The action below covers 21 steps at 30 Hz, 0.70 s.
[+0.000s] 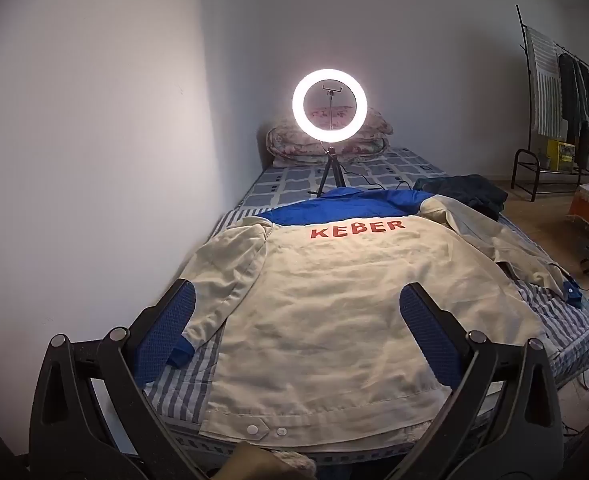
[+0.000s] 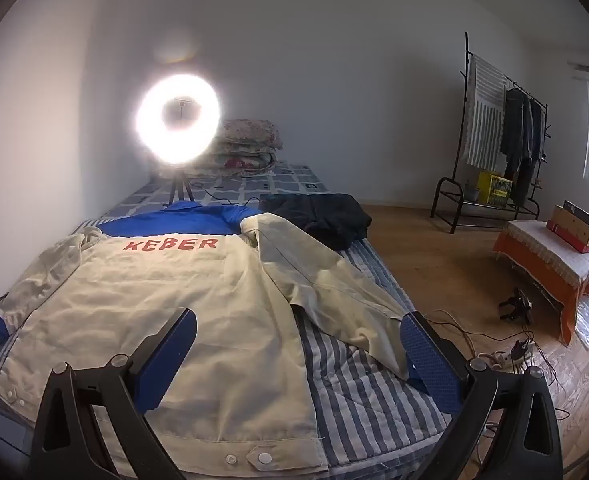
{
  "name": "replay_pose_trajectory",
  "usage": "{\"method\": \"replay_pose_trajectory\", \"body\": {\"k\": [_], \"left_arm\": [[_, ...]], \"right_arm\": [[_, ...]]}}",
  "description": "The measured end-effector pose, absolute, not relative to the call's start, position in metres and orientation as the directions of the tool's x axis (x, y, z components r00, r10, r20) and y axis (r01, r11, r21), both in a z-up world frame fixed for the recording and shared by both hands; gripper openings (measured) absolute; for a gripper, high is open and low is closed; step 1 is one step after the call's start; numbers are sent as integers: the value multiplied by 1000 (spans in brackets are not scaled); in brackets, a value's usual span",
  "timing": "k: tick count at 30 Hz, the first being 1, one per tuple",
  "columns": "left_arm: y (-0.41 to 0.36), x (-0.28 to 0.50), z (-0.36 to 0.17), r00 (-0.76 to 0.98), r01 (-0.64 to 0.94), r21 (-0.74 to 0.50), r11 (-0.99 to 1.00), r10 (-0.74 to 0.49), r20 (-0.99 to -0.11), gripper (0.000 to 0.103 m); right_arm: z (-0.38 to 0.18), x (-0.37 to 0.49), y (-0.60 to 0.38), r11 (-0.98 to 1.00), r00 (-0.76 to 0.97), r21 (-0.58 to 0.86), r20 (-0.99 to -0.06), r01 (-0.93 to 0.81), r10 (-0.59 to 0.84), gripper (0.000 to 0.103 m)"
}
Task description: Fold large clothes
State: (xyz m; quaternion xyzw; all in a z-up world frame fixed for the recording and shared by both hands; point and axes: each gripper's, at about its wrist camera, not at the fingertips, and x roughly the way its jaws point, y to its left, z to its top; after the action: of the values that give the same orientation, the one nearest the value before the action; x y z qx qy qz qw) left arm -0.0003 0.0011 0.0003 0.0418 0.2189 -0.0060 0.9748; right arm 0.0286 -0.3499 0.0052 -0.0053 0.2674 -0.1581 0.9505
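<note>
Both jaws wide open and empty over cream jacket (image 1: 314, 300), ring light (image 1: 329, 105) beyond, dark garment (image 2: 318, 216) beside

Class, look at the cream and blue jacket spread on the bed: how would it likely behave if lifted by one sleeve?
The jacket would probably drape and sag, since its creased cloth lies limp on the bed. The sleeve already bends loosely, so the body would likely trail behind. It looks thick enough to feel fairly weighty.

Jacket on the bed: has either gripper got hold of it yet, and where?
Nothing is held. The left gripper and right gripper both hover wide open above the jacket, which lies flat, back up, on the bed.
</note>
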Motion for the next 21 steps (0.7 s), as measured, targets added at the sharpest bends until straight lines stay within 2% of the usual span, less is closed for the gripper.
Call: {"method": "replay_pose_trajectory", "body": {"k": [2,6,21], "left_arm": [[-1,-3,1,916,33,103,994,11,-402,103],[-2,-3,0,907,46,96,994,-2,-420,103],[11,-6,7,915,-2,71,997,31,-402,103]], "right_arm": [[6,29,-350,950,808,-97,-505,296,-303,103],[7,31,-349,951,807,-97,-509,293,-300,103],[3,28,-345,951,805,-105,-510,292,-303,103]]}}
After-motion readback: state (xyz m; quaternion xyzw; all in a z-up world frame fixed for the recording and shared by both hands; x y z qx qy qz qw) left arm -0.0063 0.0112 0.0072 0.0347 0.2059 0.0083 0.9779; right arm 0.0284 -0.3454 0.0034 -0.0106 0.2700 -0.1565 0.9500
